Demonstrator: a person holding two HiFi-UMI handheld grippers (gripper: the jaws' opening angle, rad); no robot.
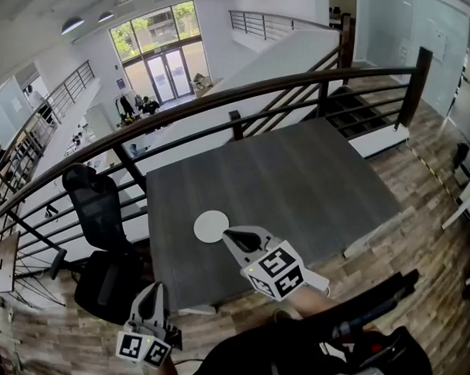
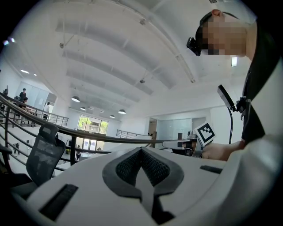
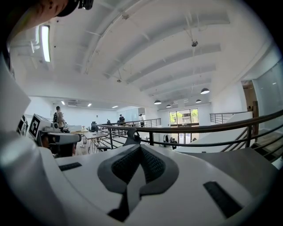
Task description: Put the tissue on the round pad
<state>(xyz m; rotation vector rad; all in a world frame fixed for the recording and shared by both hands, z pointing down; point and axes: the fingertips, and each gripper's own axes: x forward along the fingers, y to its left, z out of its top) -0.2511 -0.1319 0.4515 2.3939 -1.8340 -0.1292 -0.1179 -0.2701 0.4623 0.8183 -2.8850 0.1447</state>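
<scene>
Pad (image 1: 211,226), round, on grey table (image 1: 312,170)

Grey table (image 1: 312,178) on wood-plank floor (image 1: 417,258), curved dark railing (image 1: 246,89), black office chair (image 1: 96,205), bright tall windows (image 1: 159,34)

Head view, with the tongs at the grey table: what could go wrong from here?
1. No tissue shows in any view, and the right tongs and left tongs are both shut on nothing, so the task may stall.
2. The right tongs' tip appears close beside the white round pad on the dark grey table; a sweep could shove the pad.
</scene>
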